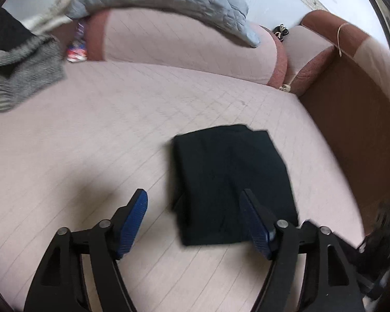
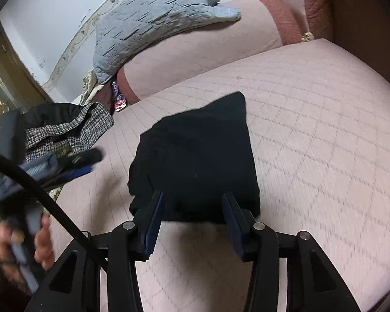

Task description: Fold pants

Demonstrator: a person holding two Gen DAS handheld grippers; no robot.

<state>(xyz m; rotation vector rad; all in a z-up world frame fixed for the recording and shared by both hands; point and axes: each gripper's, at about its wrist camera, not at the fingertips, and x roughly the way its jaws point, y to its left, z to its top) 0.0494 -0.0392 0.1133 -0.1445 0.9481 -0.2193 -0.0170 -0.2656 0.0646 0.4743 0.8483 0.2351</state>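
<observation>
The pink quilted bed [image 1: 78, 156] carries the black pants [image 1: 231, 182] near its middle, already folded into a compact, roughly square packet that lies flat, which suggests the folding is close to done. Both tools sit at the packet's near edge: the left hand-held gripper [image 1: 193, 202] has its jaws spread wide with nothing pinched, and the right hand-held gripper [image 2: 193, 202] stands parted and empty. Blur and the dark cloth hide the fold lines and layers.

Soft daylight, motion blur, fisheye-warped edges.
</observation>
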